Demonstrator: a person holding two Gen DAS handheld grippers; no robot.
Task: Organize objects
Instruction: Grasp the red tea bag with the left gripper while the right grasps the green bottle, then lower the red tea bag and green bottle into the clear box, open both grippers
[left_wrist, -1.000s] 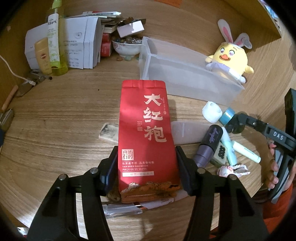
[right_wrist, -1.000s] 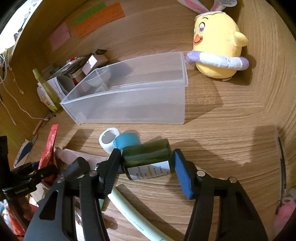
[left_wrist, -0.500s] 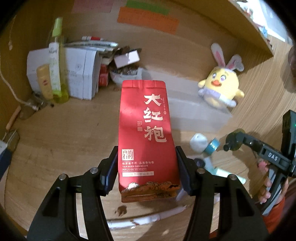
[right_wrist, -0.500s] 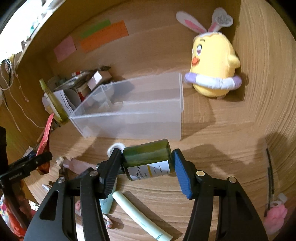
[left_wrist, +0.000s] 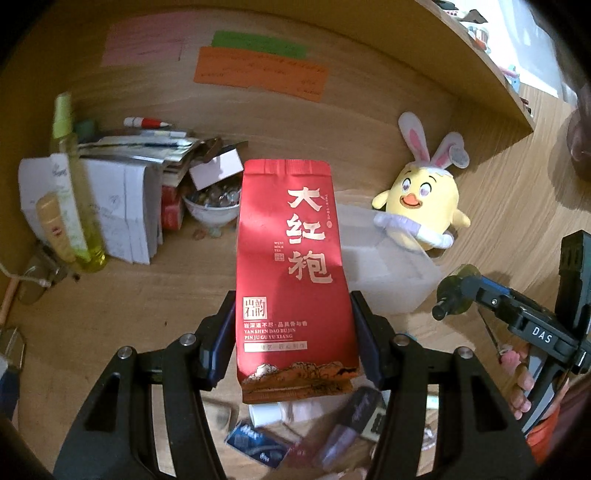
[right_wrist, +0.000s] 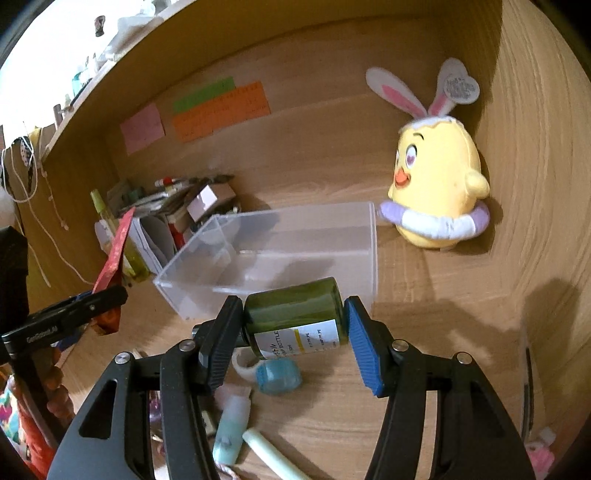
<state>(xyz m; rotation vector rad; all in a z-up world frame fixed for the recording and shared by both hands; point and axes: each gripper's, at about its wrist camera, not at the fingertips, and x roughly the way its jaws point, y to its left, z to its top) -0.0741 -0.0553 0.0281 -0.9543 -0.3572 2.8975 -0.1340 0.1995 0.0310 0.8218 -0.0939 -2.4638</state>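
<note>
My left gripper (left_wrist: 293, 341) is shut on a red tea pouch (left_wrist: 291, 266) with gold lettering, held upright above the wooden desk. In the right wrist view my right gripper (right_wrist: 293, 341) is shut on a dark green bottle (right_wrist: 295, 317) lying sideways between the pads, white label toward me. A clear plastic bin (right_wrist: 277, 251) stands just beyond the bottle, empty as far as I see. The pouch (right_wrist: 116, 254) and left gripper show edge-on at that view's left. The right gripper with its bottle (left_wrist: 458, 291) appears at the right of the left wrist view, near the bin (left_wrist: 384, 269).
A yellow chick plush (right_wrist: 436, 192) with rabbit ears sits right of the bin by the side wall. Papers, a bowl (left_wrist: 212, 206) and a yellow-green spray bottle (left_wrist: 74, 192) crowd the back left. Small tubes (right_wrist: 231, 432), a blue cap (right_wrist: 279, 376) and other bits lie on the desk below the grippers.
Both grippers have risen off the desk with the pouch and the bottle still held. The bin and the clutter now sit lower and farther in both views.
</note>
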